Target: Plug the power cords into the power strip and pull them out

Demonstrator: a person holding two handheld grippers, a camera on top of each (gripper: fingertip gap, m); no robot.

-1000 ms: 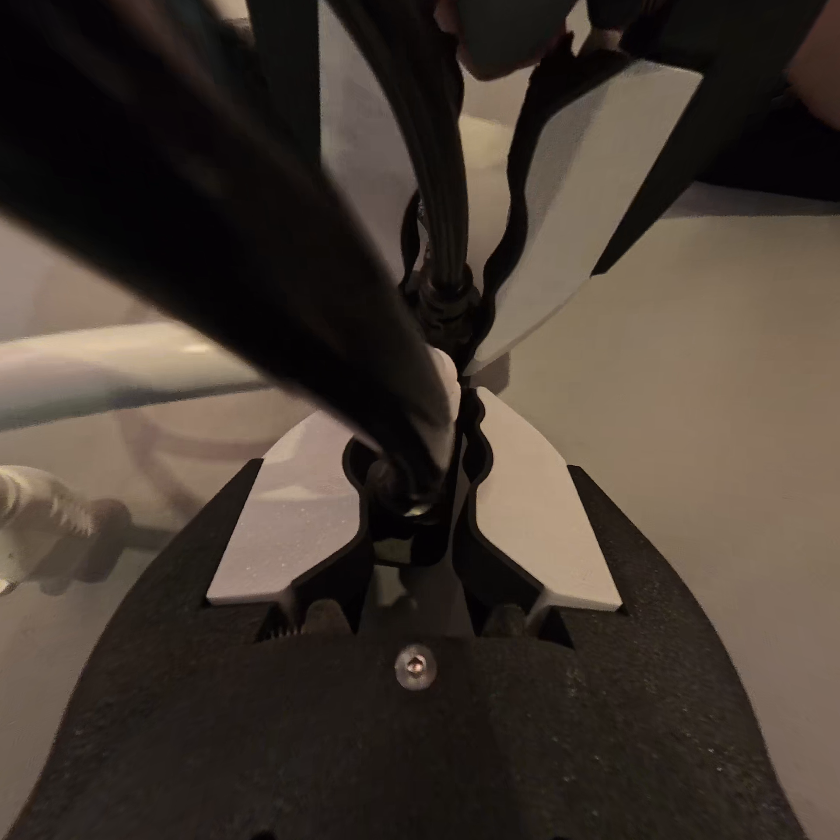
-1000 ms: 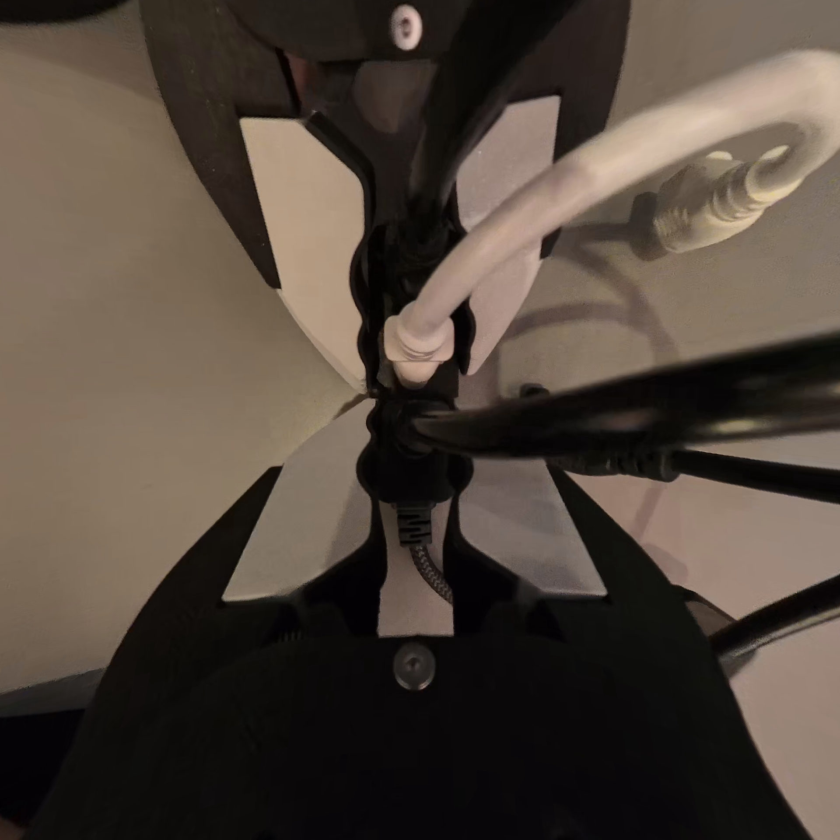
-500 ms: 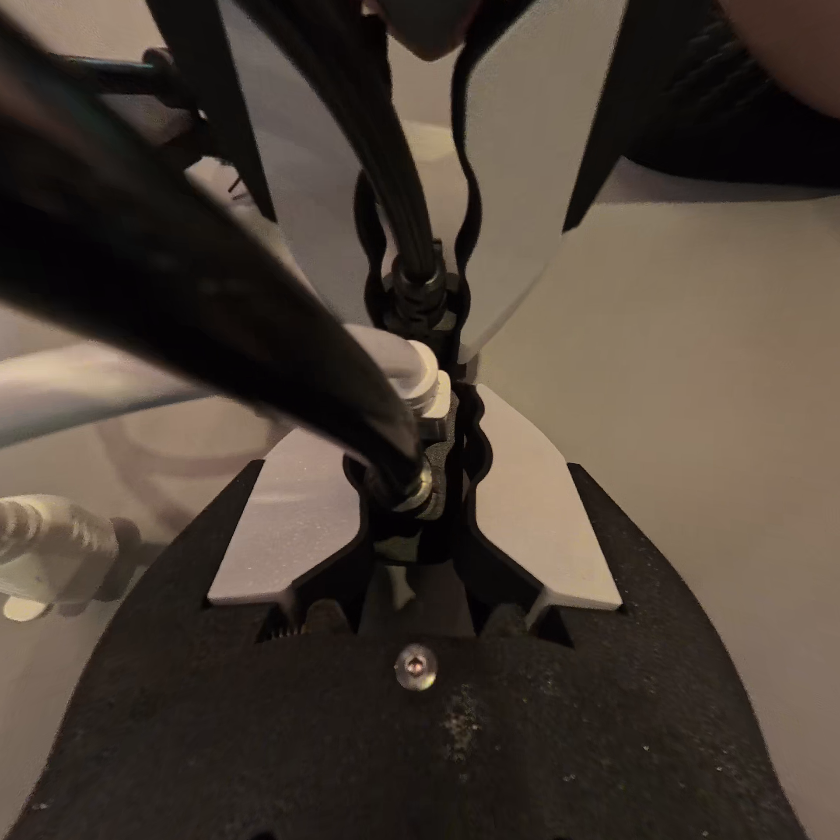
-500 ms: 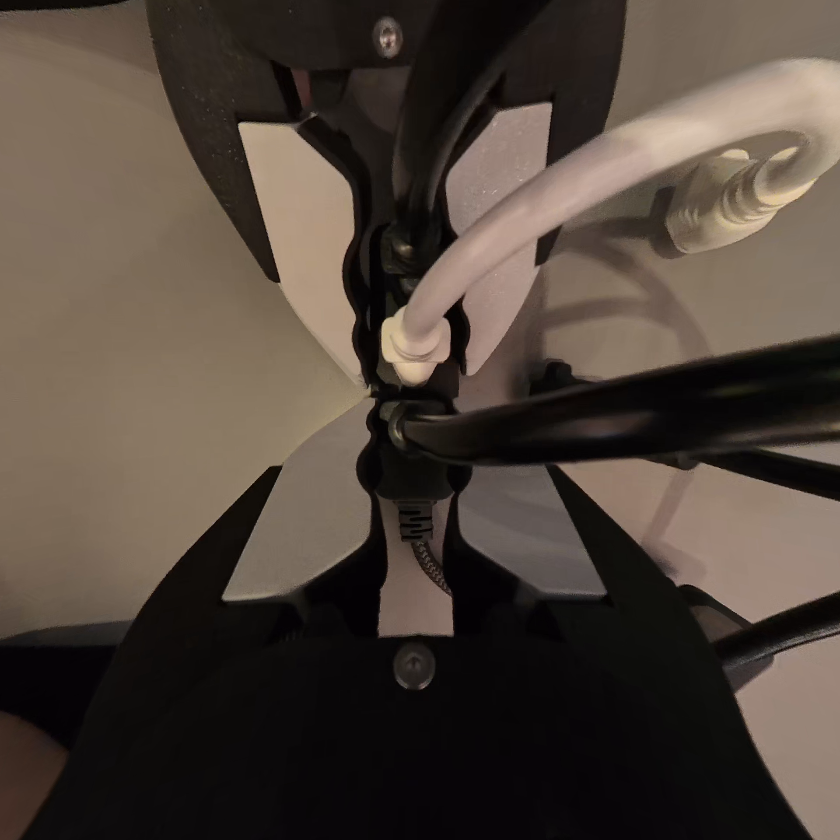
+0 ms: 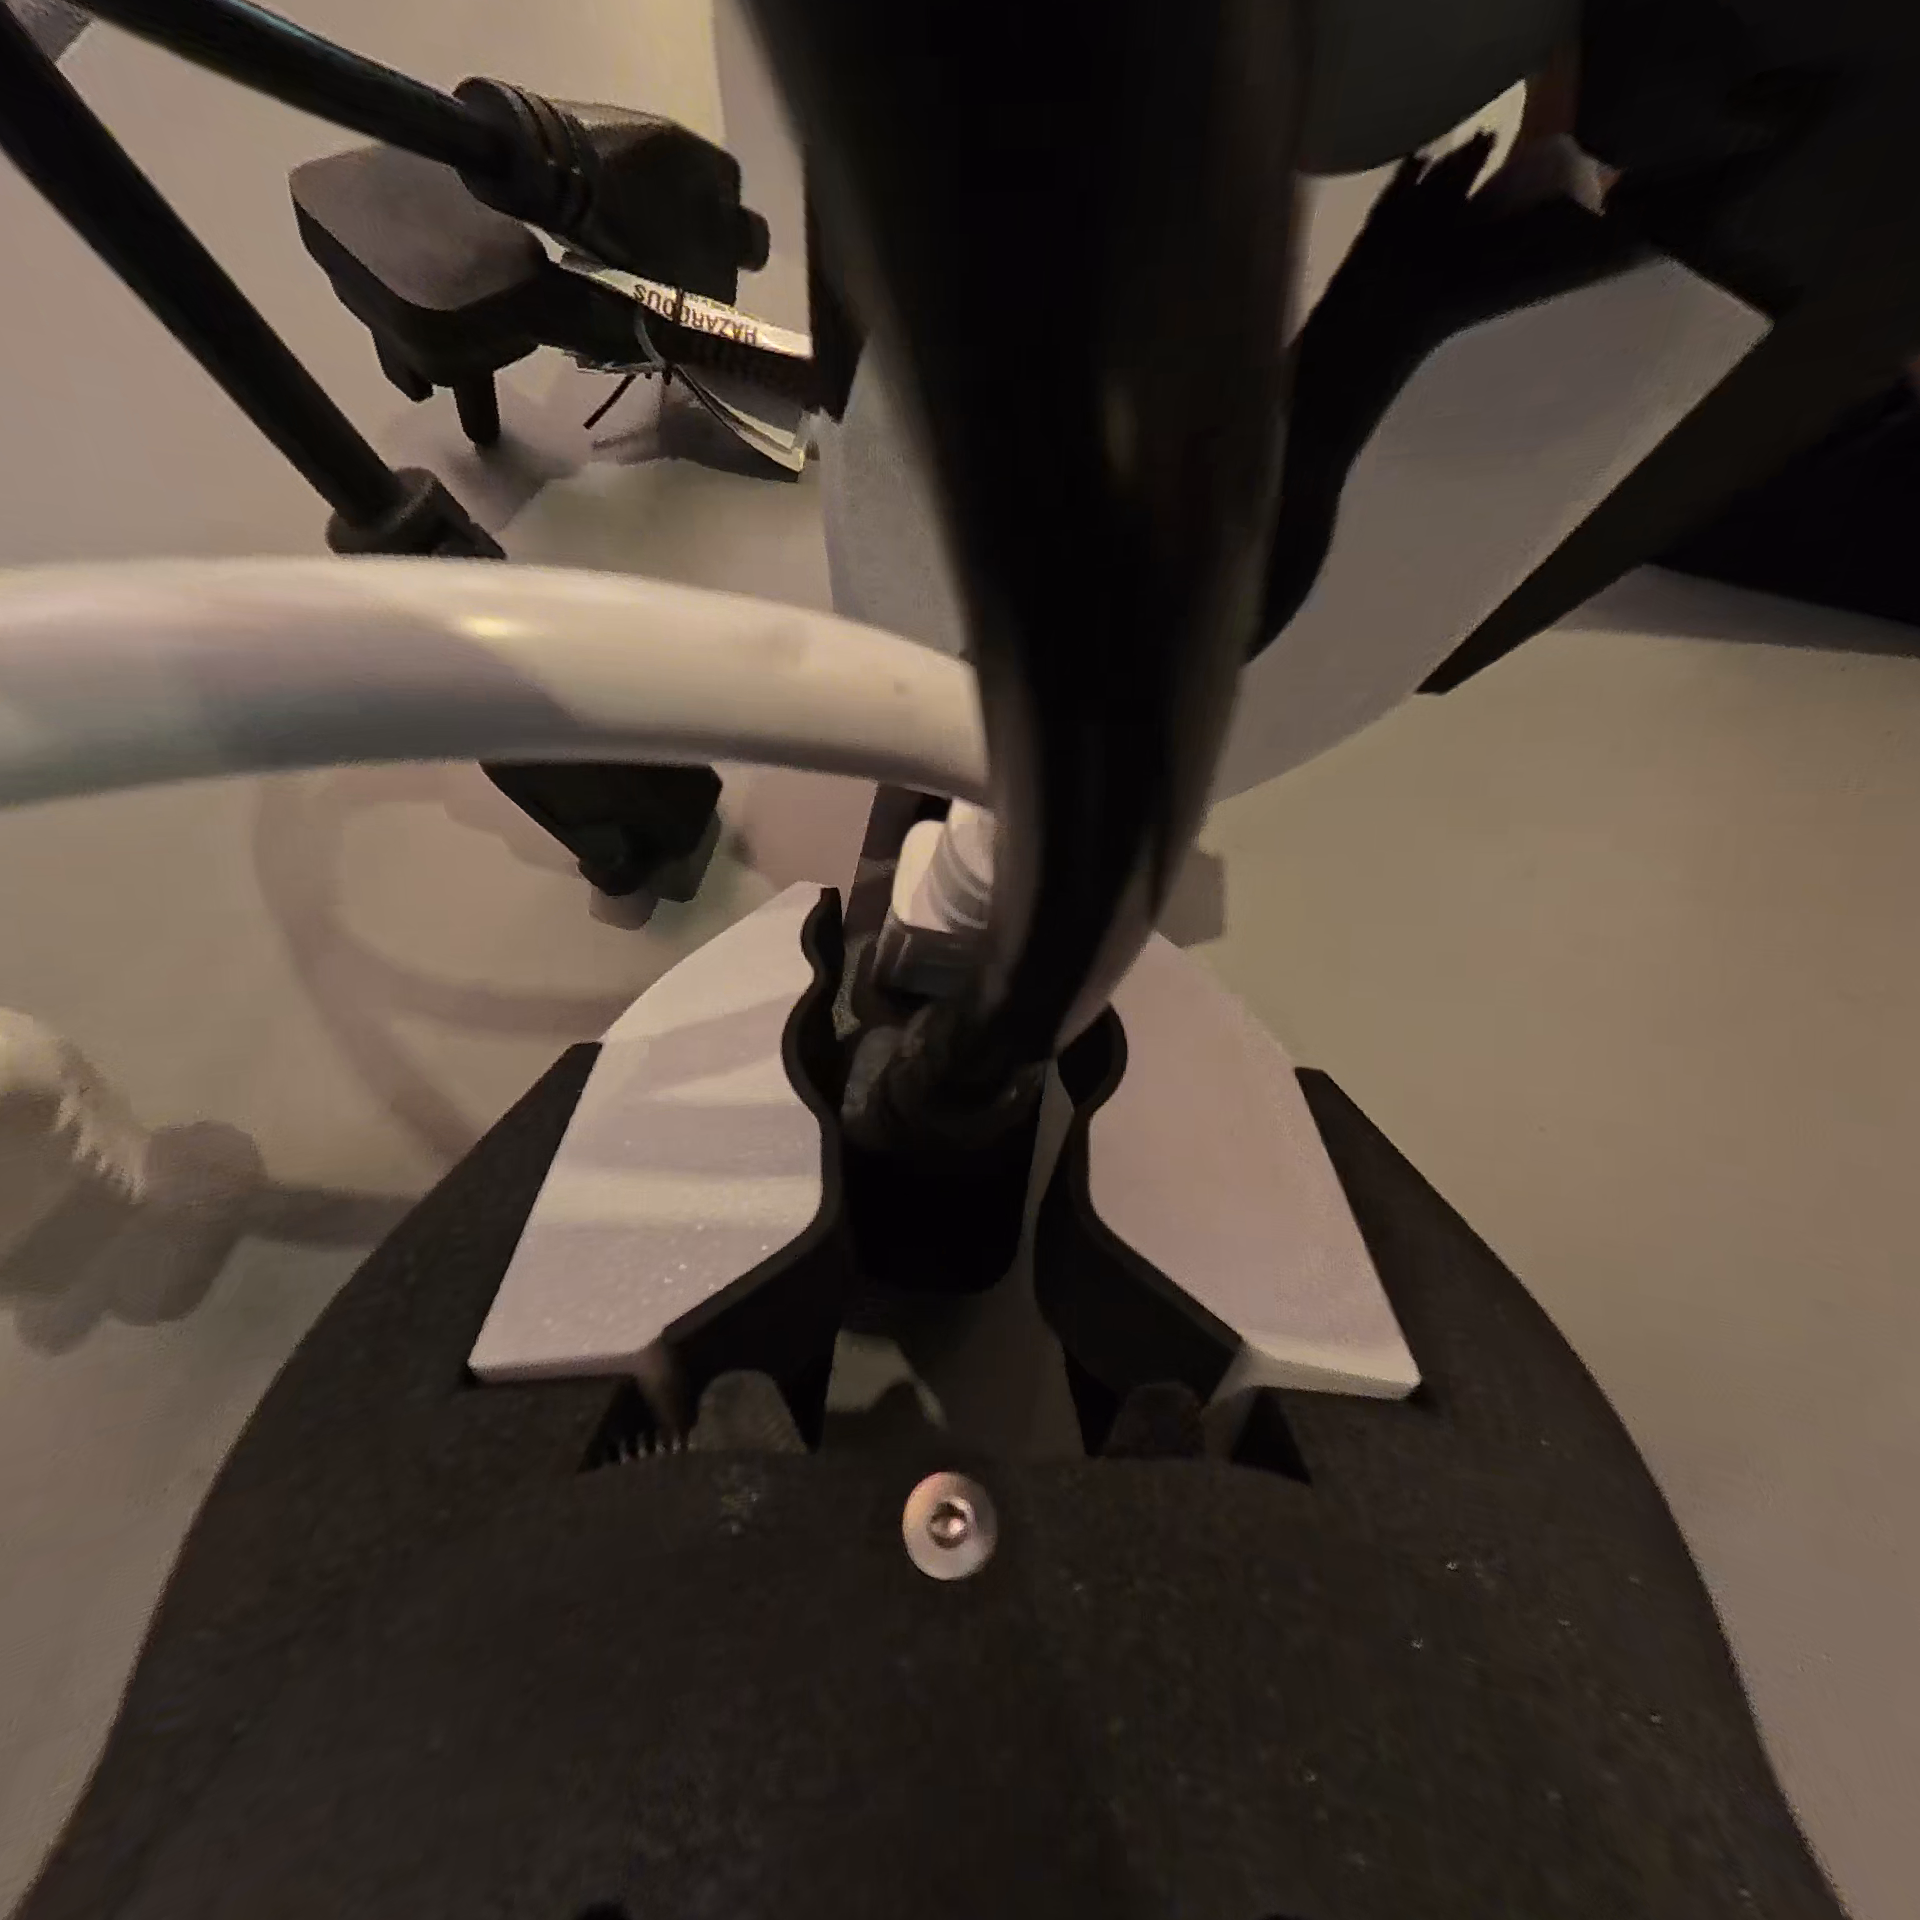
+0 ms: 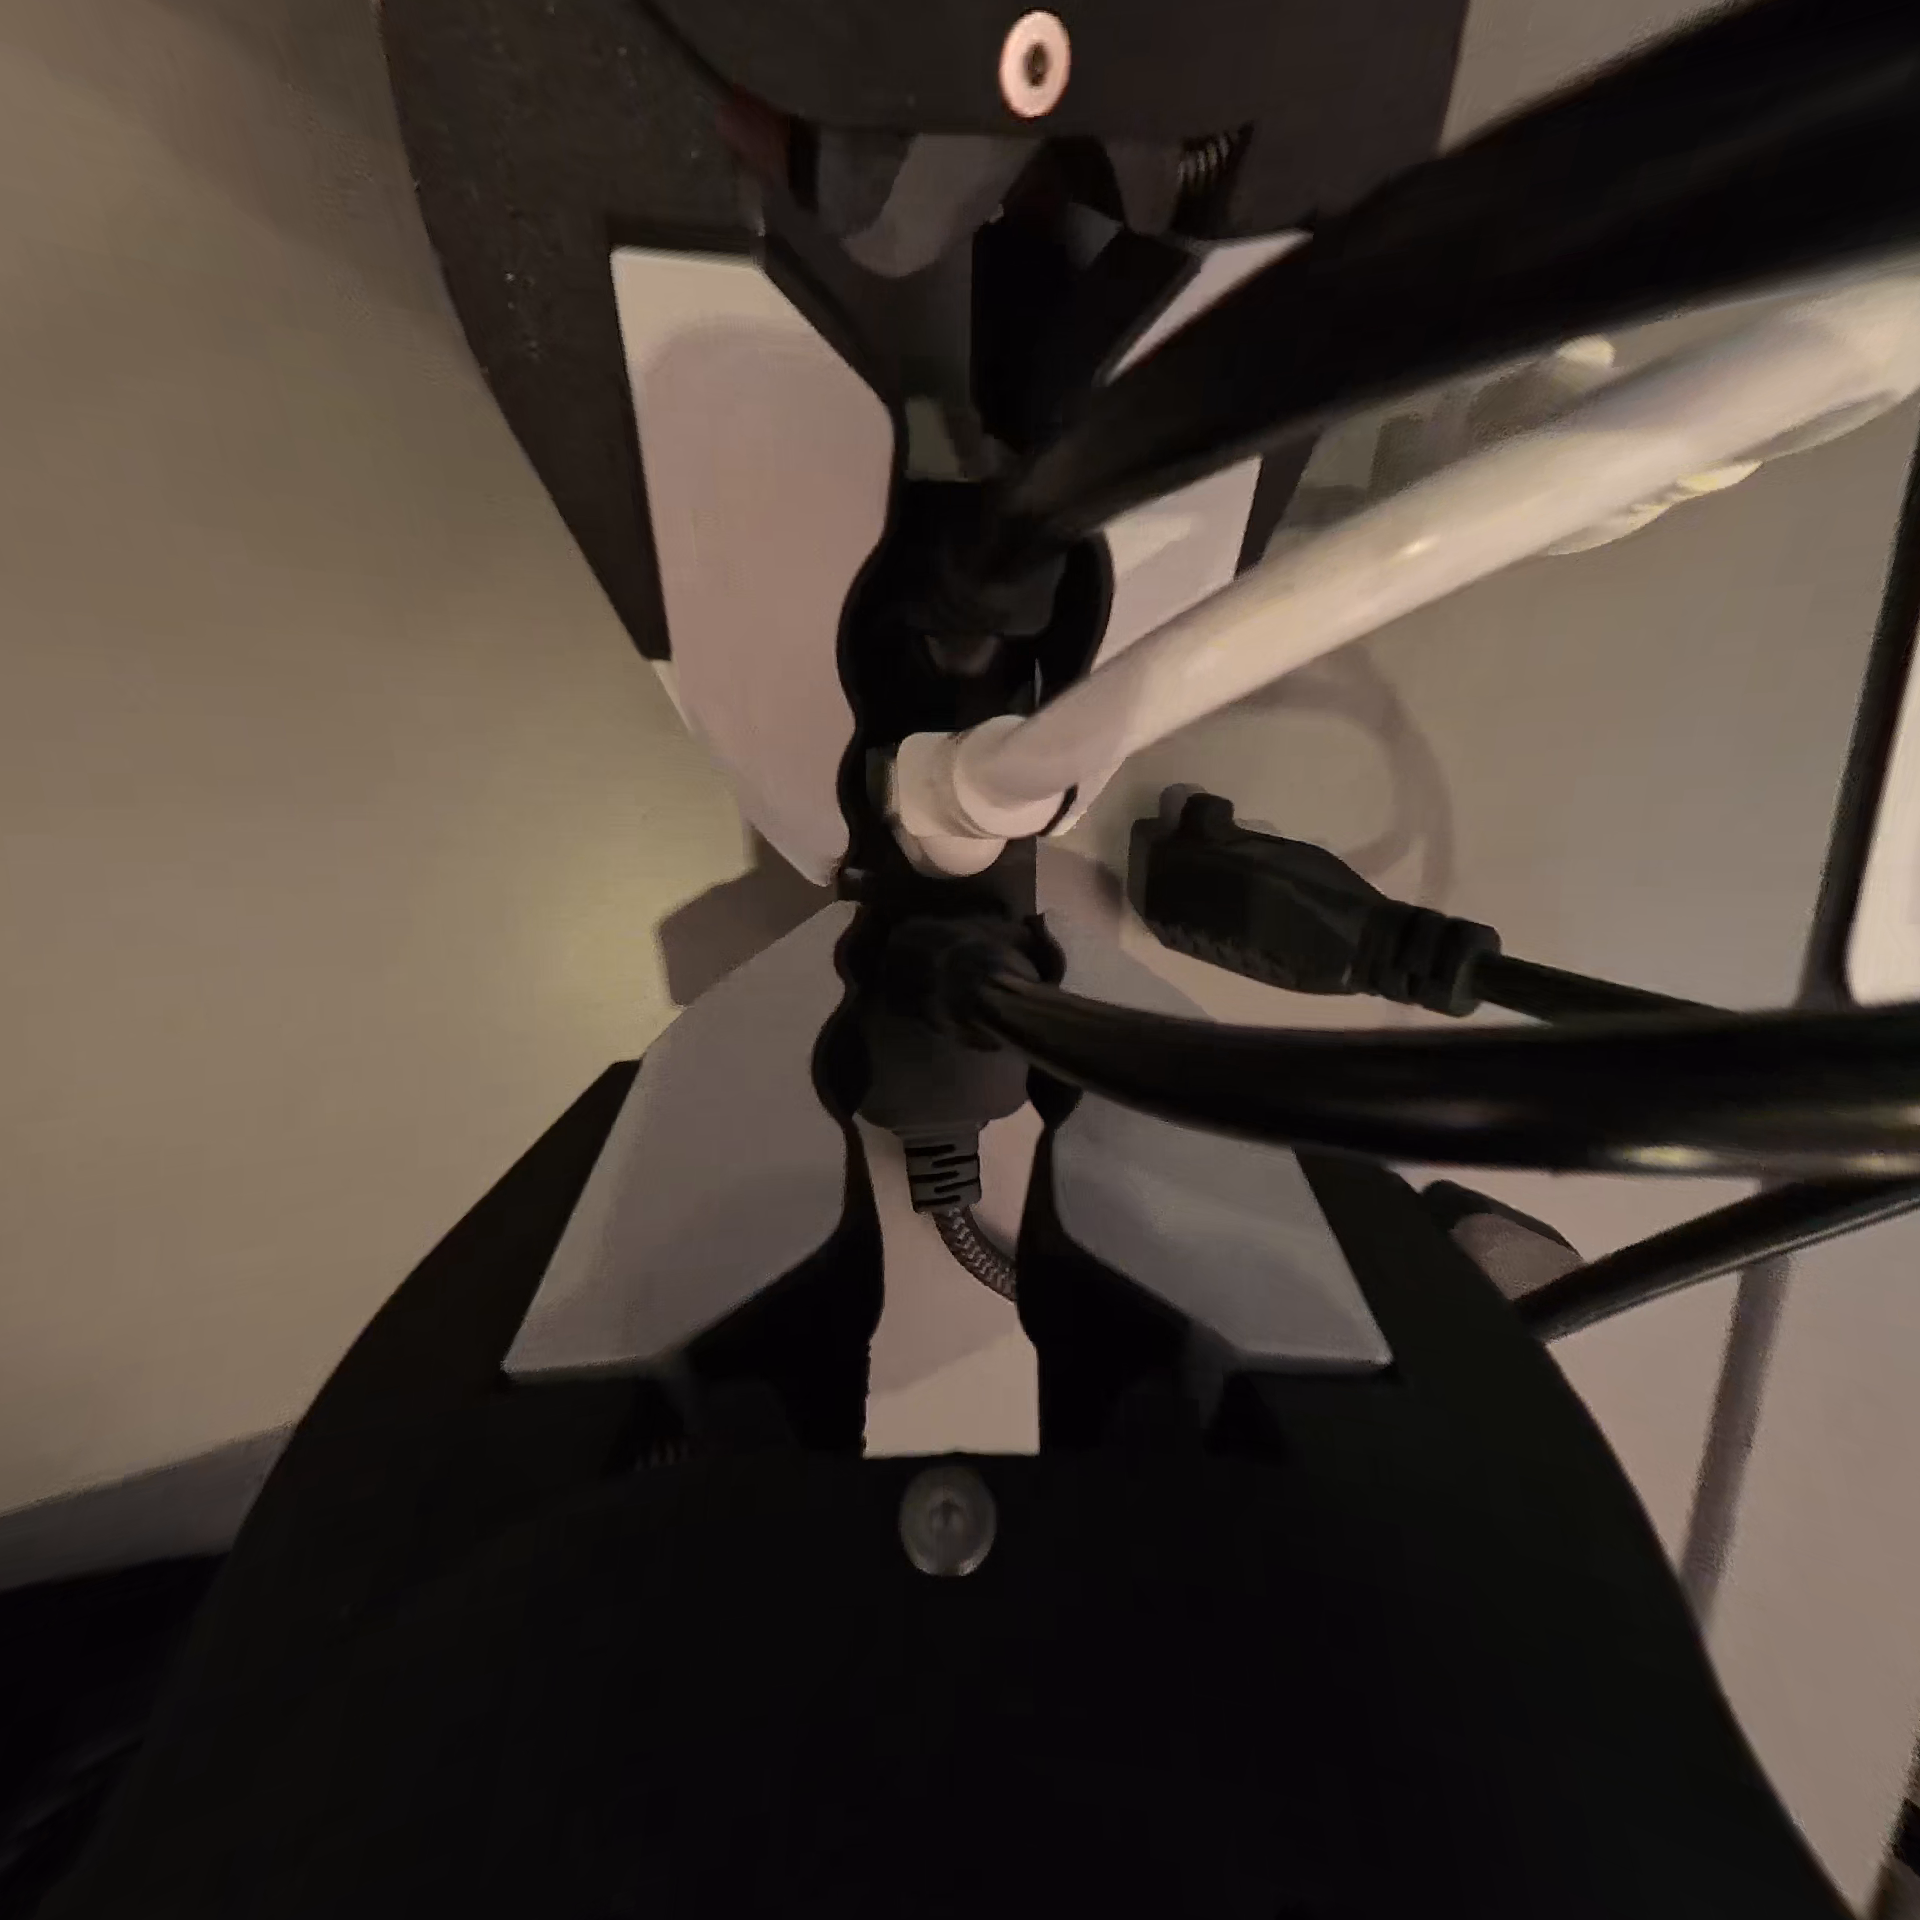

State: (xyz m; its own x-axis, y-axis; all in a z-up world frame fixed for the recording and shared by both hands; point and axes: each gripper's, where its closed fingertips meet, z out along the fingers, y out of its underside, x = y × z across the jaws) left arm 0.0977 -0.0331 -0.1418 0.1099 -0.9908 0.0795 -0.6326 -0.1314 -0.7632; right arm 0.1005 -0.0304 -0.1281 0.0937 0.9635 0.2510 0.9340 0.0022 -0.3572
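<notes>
Power cords, one thick white [image 5: 468, 665] and one thick glossy black [image 5: 1091, 468], were seen in the left wrist view meeting at the slim black power strip [image 5: 925, 1195]. The left gripper [image 5: 987, 956] was clamped on that strip. A loose black plug [image 5: 540, 239] lay well apart on the pale table [image 5: 1558, 1039].

In the right wrist view, the right gripper [image 6: 945, 935] was closed on the strip's opposite end, tip to tip with the left. The strip's long axis ran from one gripper to the other, and both cords left it sideways. Extraction was judged to require a pull across that axis.
</notes>
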